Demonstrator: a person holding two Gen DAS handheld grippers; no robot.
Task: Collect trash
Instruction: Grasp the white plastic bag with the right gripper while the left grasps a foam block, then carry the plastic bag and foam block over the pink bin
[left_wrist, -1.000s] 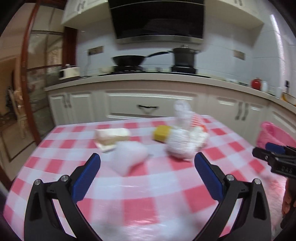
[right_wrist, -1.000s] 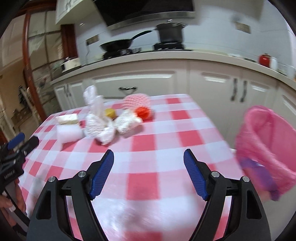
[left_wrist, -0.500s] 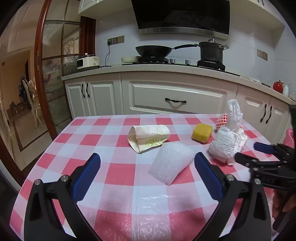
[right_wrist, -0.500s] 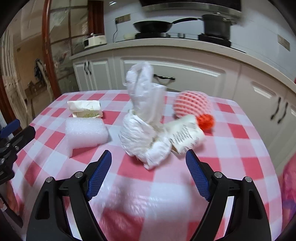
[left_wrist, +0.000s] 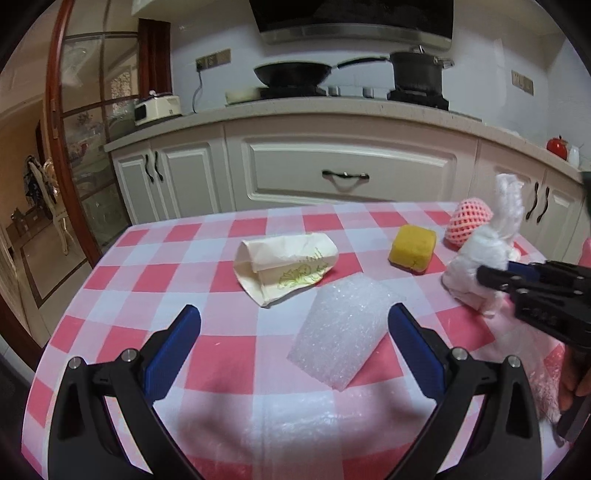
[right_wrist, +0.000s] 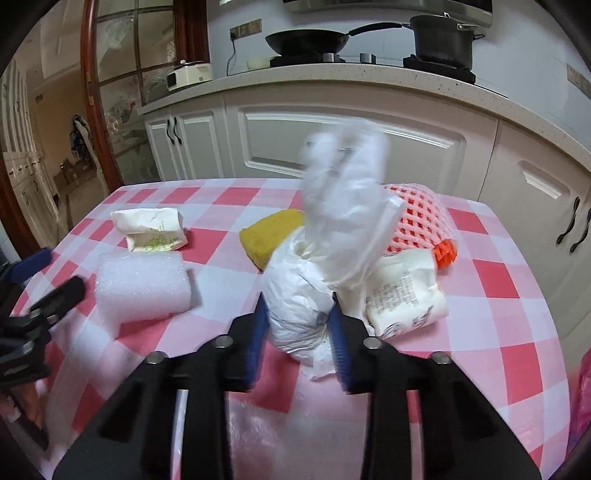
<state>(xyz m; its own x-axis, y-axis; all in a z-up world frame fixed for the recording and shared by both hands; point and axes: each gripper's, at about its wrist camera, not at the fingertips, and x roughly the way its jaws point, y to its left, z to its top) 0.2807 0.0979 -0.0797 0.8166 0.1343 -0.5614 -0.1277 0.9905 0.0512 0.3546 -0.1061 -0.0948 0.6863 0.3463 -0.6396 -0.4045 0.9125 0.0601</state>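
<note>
A knotted white plastic bag (right_wrist: 299, 295) stands on the red-checked table (right_wrist: 498, 314). My right gripper (right_wrist: 297, 325) is closing on its lower part, and the blue pads press into both sides. The left wrist view shows the same bag (left_wrist: 476, 254) with the right gripper (left_wrist: 484, 275) on it. My left gripper (left_wrist: 293, 325) is open above the table, and a white bubble-wrap block (left_wrist: 343, 332) lies just ahead between its fingers, untouched. Other trash: a crumpled paper bag (left_wrist: 288, 266), a yellow sponge (left_wrist: 412, 249), a pink foam net (right_wrist: 417, 221), a white printed packet (right_wrist: 406, 295).
A pink bin liner (right_wrist: 581, 398) shows past the table's right edge. White kitchen cabinets (left_wrist: 347, 173) and a counter with a wok (left_wrist: 291, 74) and pot stand behind the table. A glass door (left_wrist: 96, 155) is at the left.
The right gripper moved forward onto the white plastic bag and shut on it. The left gripper came closer to the bubble-wrap block and stayed open.
</note>
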